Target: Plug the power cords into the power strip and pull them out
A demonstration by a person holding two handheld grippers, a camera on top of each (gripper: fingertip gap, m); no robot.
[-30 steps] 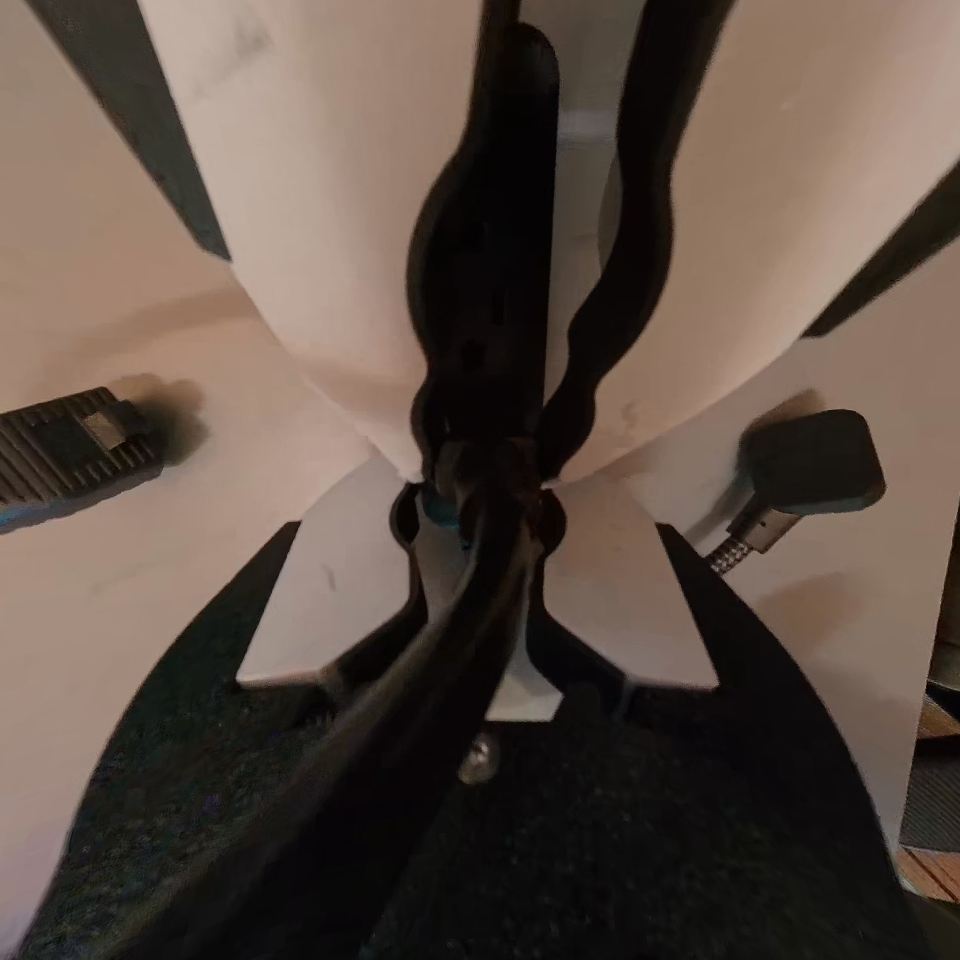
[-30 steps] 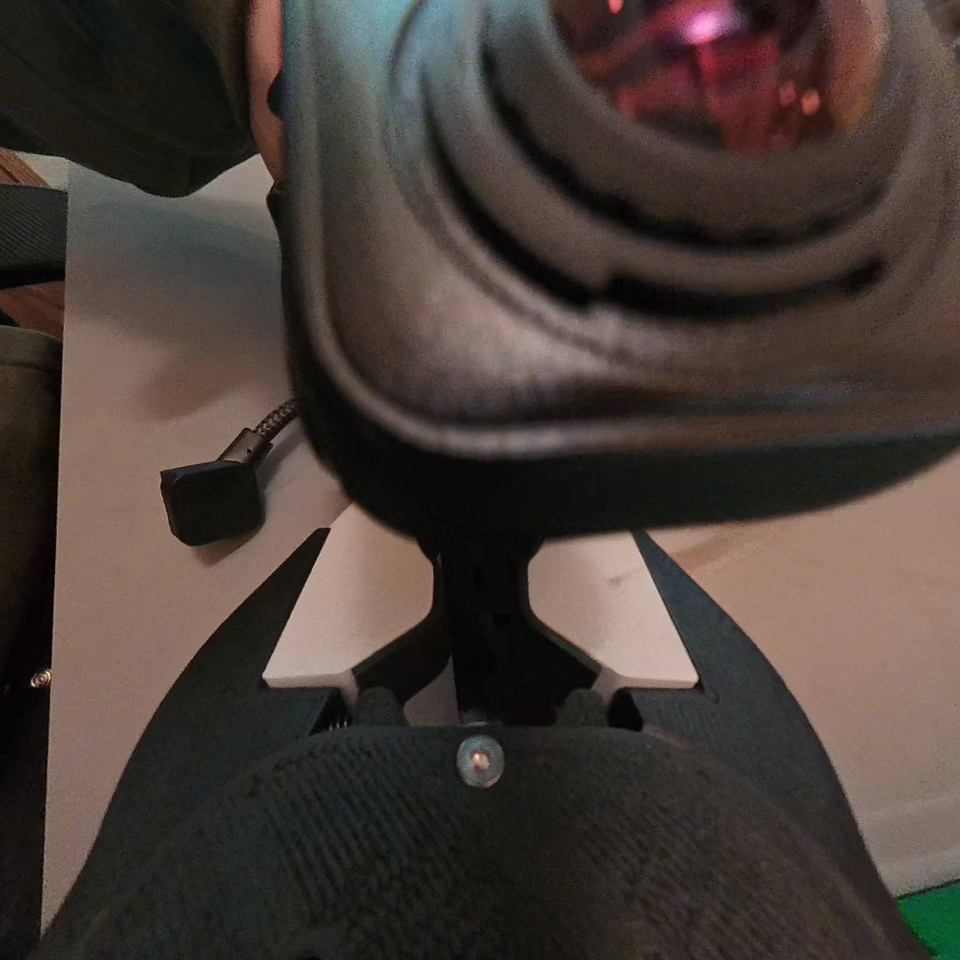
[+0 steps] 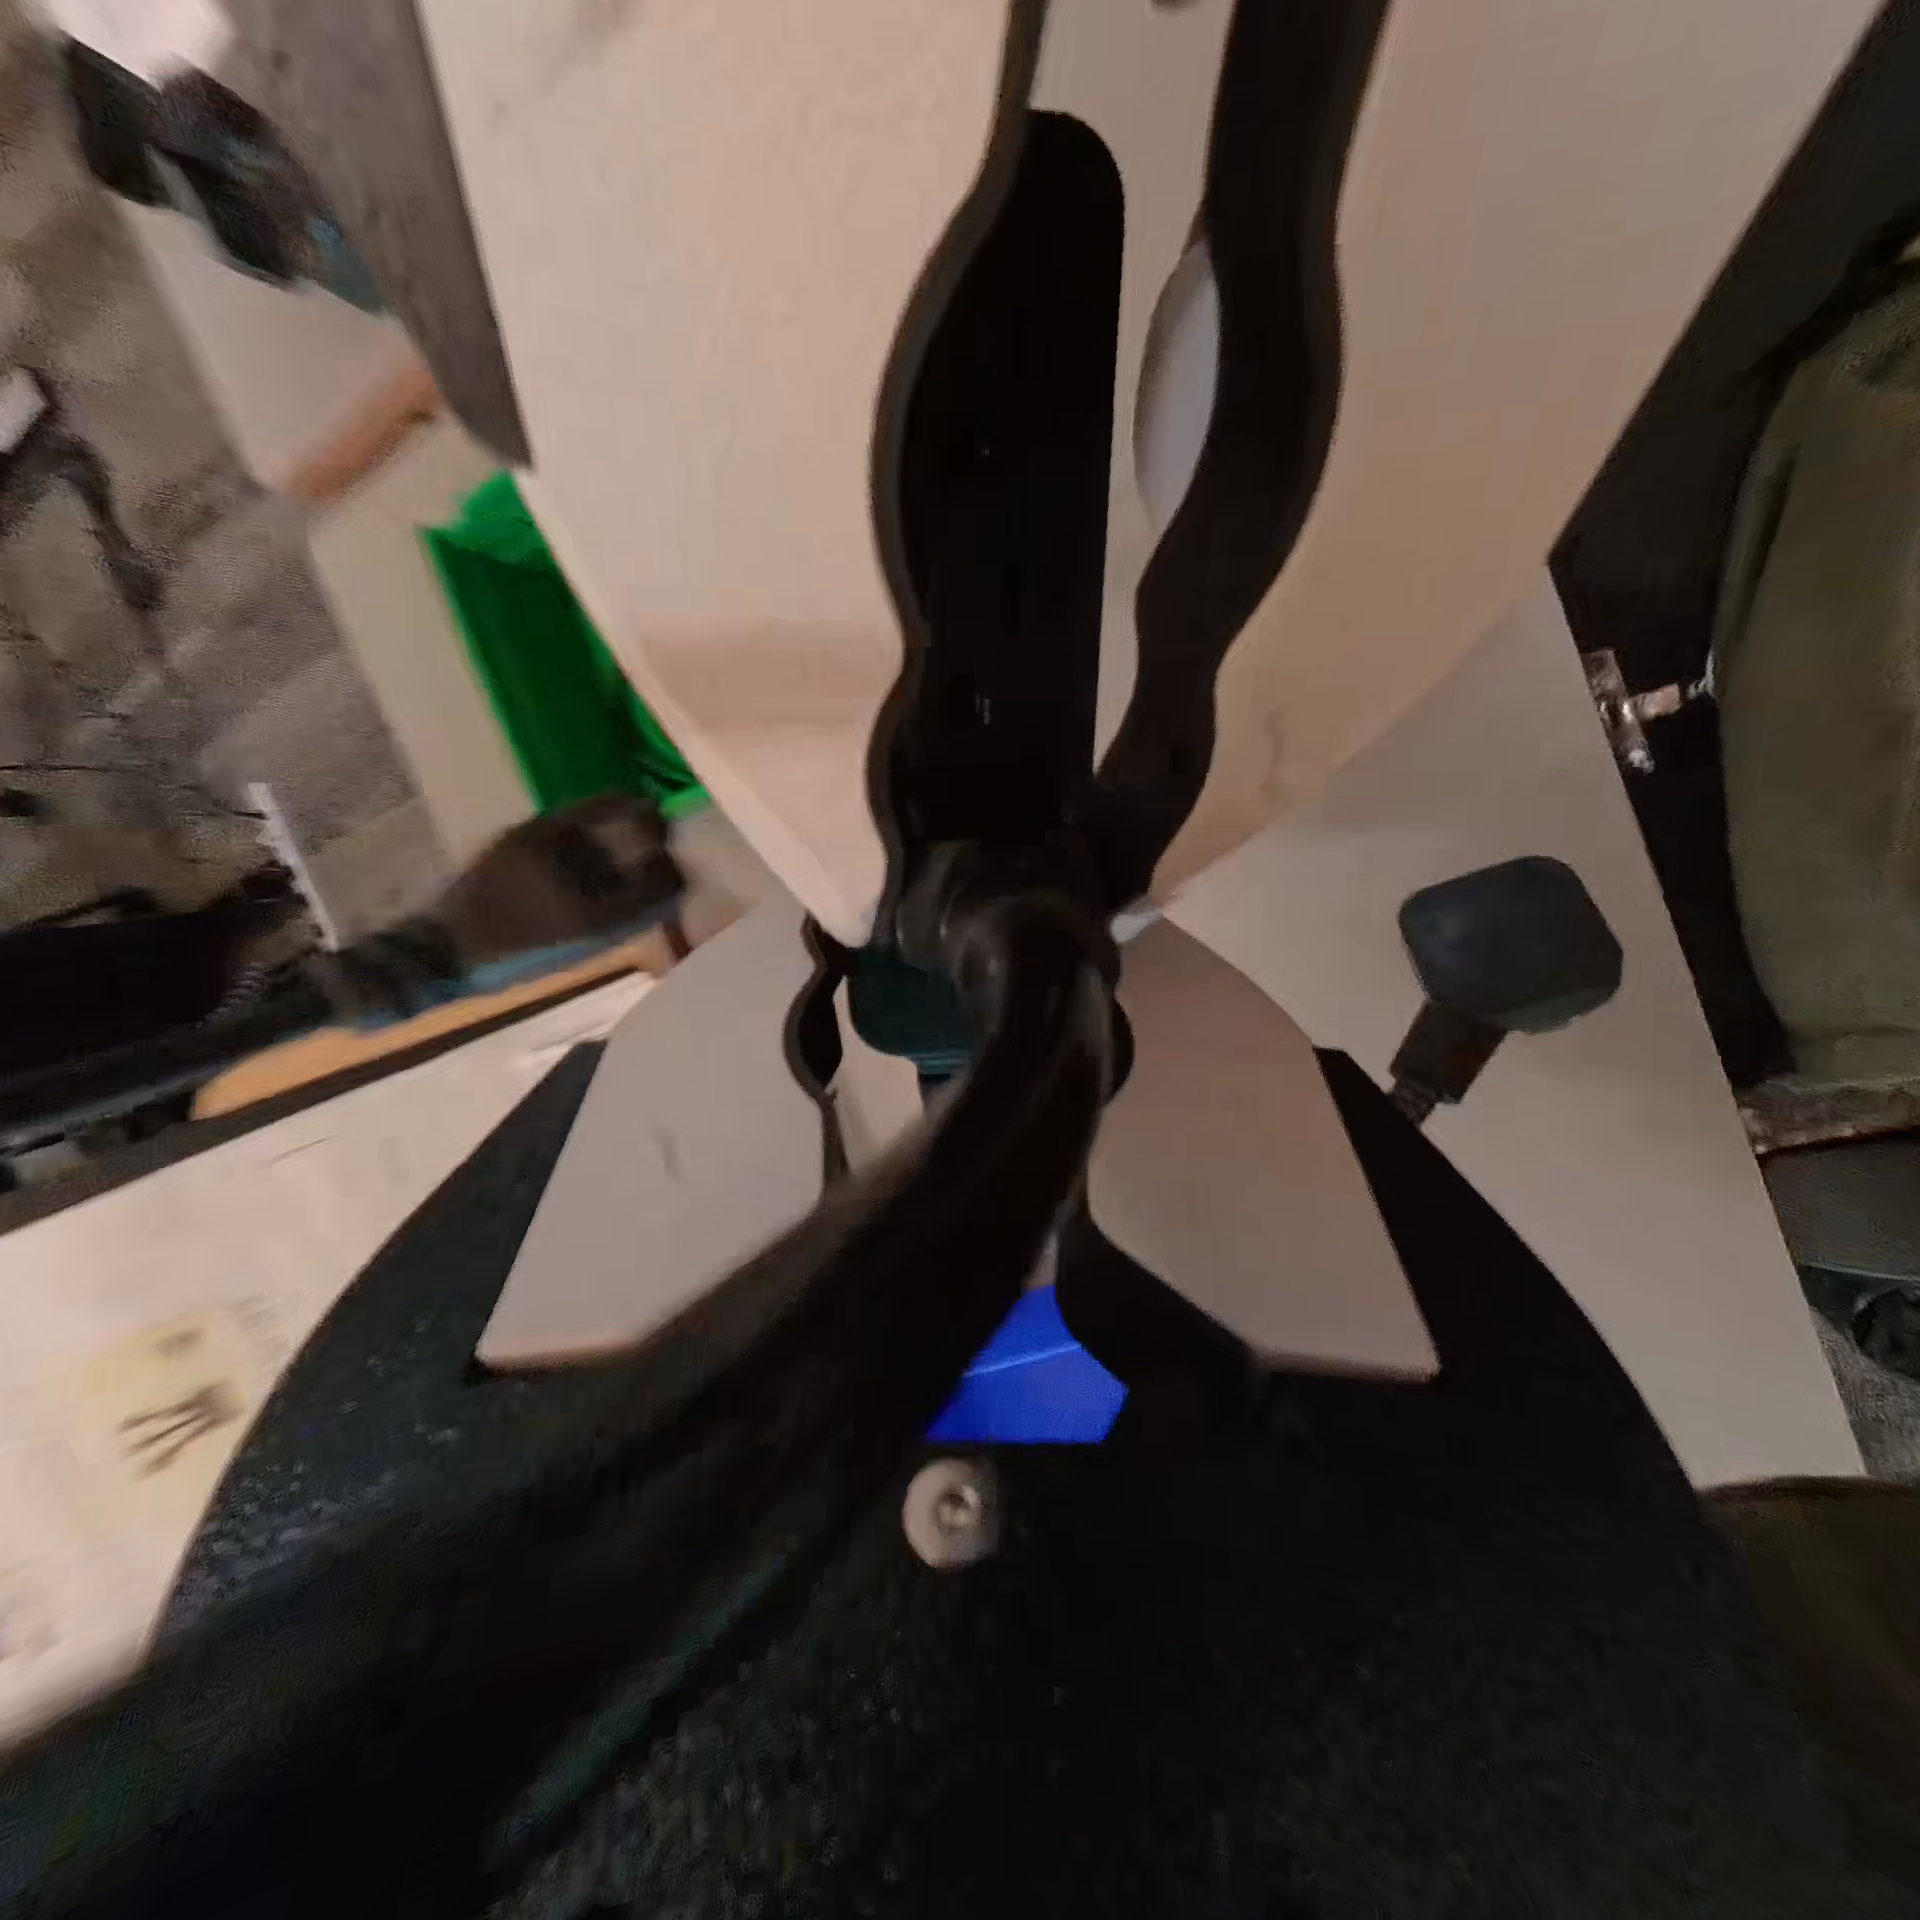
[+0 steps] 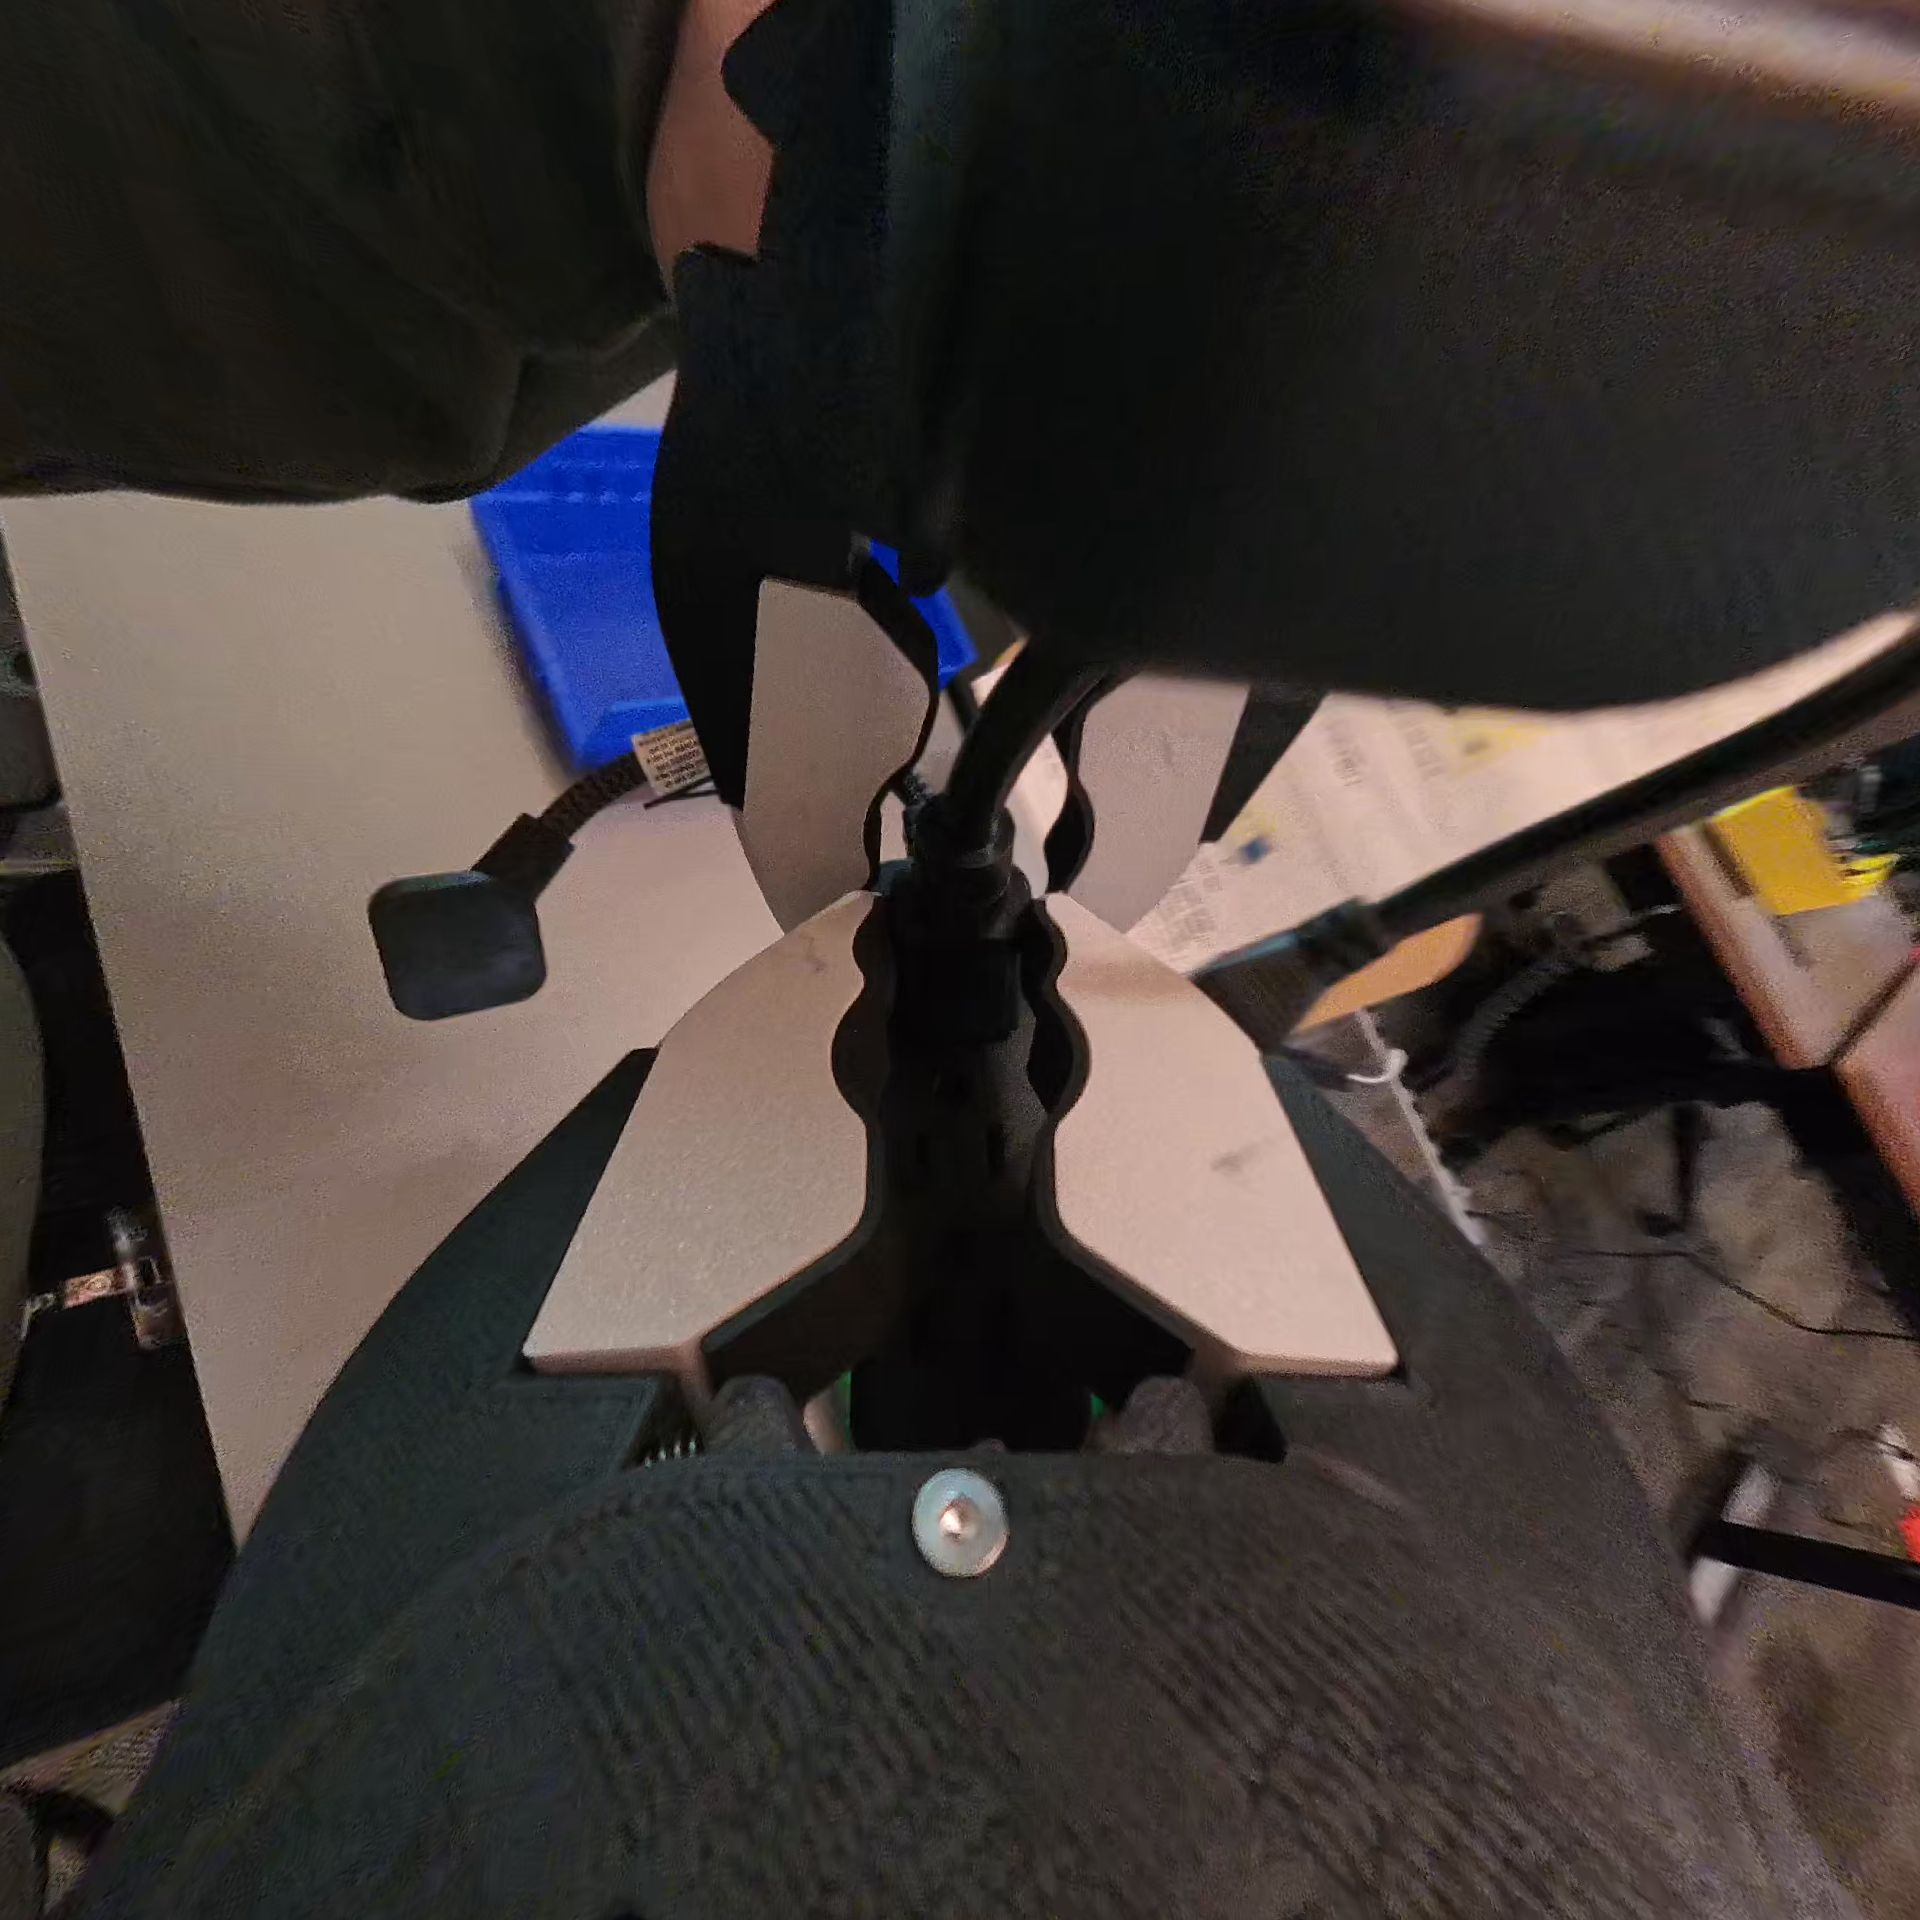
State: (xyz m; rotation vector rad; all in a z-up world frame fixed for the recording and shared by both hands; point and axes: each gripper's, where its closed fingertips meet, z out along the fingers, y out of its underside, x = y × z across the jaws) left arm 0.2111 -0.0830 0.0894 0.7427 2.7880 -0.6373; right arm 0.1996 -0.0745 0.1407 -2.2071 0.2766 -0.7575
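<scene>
Both grippers meet tip to tip on one black power cord. In the right wrist view my right gripper (image 4: 956, 935) is shut on the cord's black plug (image 4: 951, 1008). My left gripper (image 4: 966, 852) comes from above, its fingertips closed on the cord (image 4: 987, 727) just behind the plug. In the left wrist view my left gripper (image 3: 977, 977) holds the cord (image 3: 935, 1174), and the right gripper (image 3: 1008, 894) reaches in from the top. A second black plug with a braided cord (image 4: 457, 940) lies loose on the white table (image 4: 312, 727); it also shows in the left wrist view (image 3: 1507, 940). I cannot make out the power strip.
A blue bin (image 4: 582, 582) stands on the table behind the grippers. Newspaper (image 4: 1403, 790) lies to the right of them. A person's dark sleeve (image 4: 260, 260) fills the upper left. Past the table edge there is cluttered floor (image 4: 1662, 1195) and something green (image 3: 540, 644). My right fingertips sit around 5 centimeters from my left ones.
Both views have swung and blurred. The left gripper's body no longer fills the right view; its fingers and the cord now show. The ribbed black object has left the left view.
</scene>
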